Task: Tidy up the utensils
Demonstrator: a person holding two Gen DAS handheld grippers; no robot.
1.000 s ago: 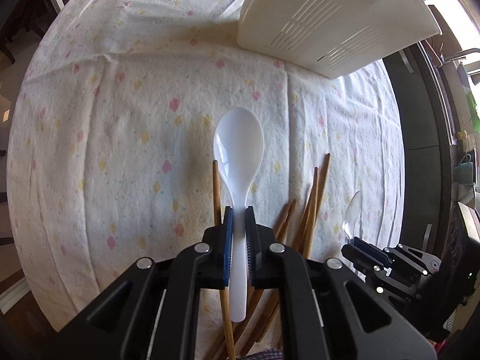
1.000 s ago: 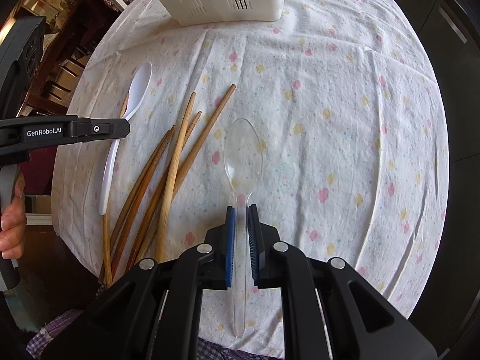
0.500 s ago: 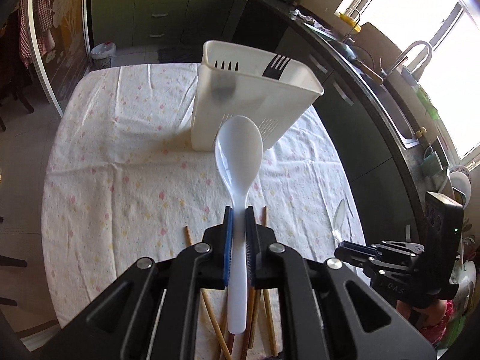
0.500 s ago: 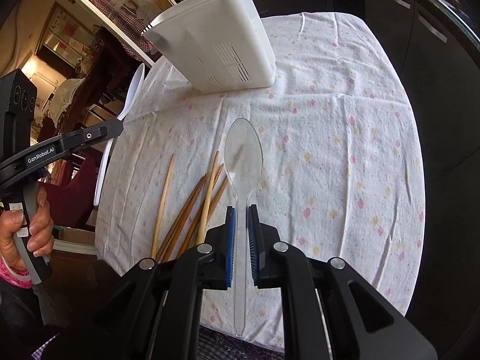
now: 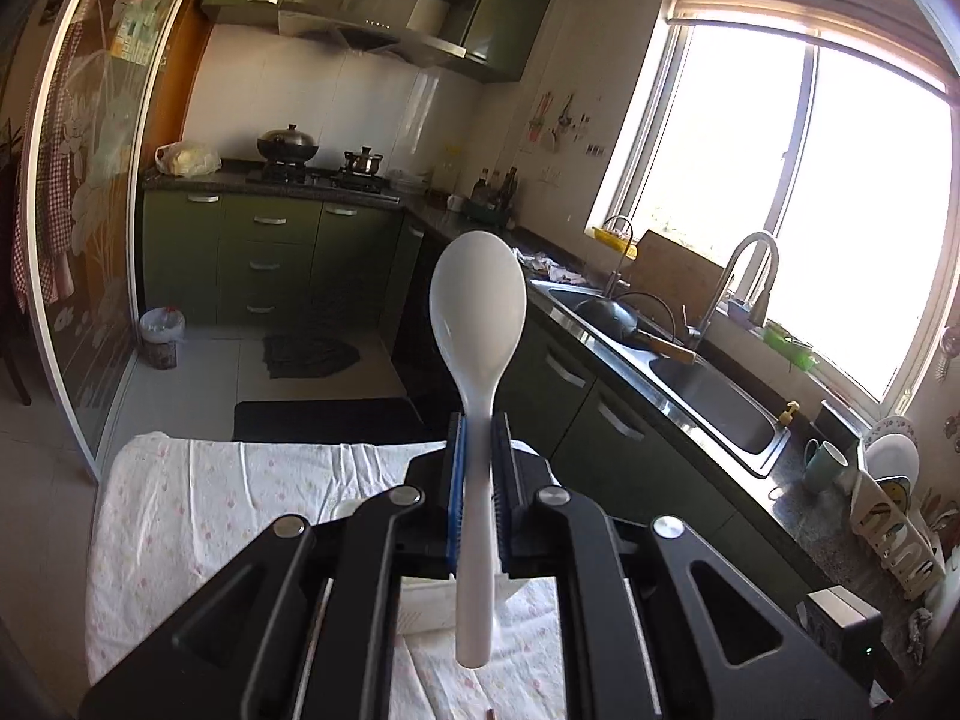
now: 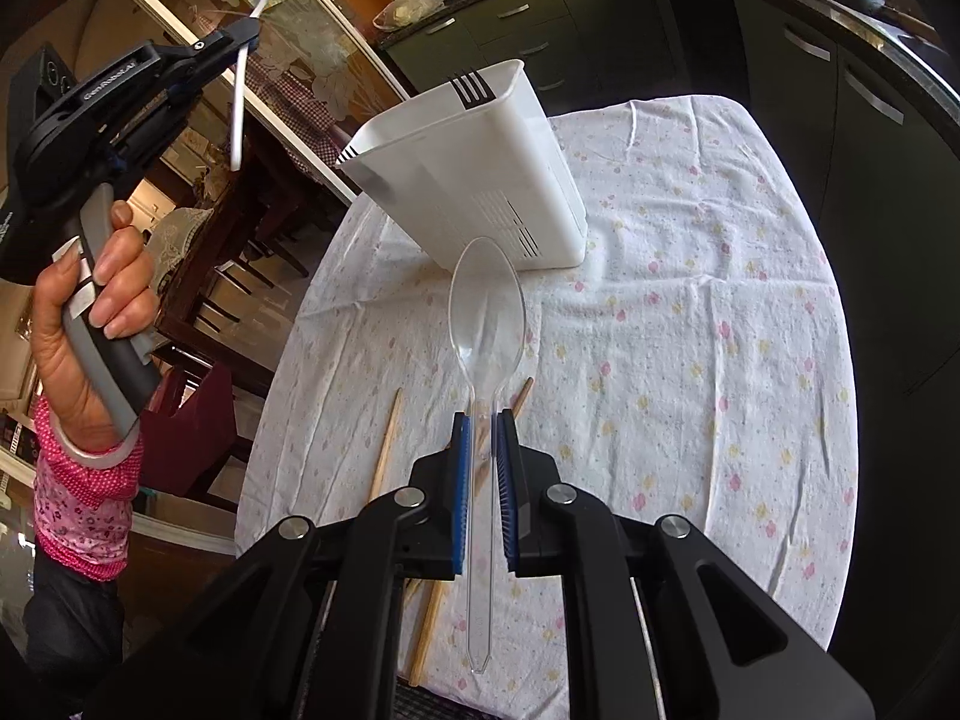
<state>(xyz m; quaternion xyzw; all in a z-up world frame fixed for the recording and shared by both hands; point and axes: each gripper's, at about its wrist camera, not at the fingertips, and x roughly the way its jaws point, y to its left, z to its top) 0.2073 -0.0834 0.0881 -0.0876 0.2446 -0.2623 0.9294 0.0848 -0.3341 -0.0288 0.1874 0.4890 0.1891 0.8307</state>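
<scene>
Both grippers have come up off the table w/ their spoons since the earlier frames; left one rose most, its view now shows kitchen rather than cloth.

Left gripper (image 5: 478,456) is clenched on the white spoon (image 5: 478,324), pads pinching the handle just below the bowl, bowl pointing up and away, handle end hanging back under the jaws. In right wrist view same gripper (image 6: 249,30) sits high at upper left, well above the table, held by the left hand (image 6: 90,312) w/ a pink sleeve (image 6: 84,504); spoon (image 6: 240,96) hangs near vertical from its tips.

Right gripper (image 6: 482,438) is clamped on the clear plastic spoon (image 6: 487,306), blue pads gripping the thin handle approx mid-length; bowl points fwd toward the caddy, tail end sticks back below the jaws. Spoon is in the air above the cloth, not touching it.

White utensil caddy (image 6: 474,180) stands on the tablecloth (image 6: 720,330) toward the far edge, left of centre, open top tilted toward the camera by the fisheye. Whether anything is inside it can't be told.

Wooden chopsticks (image 6: 387,438) lie on the cloth near the near-left edge, partly hidden behind the right gripper; one more tip shows just right of the jaws. How many in all can't be told.
</scene>
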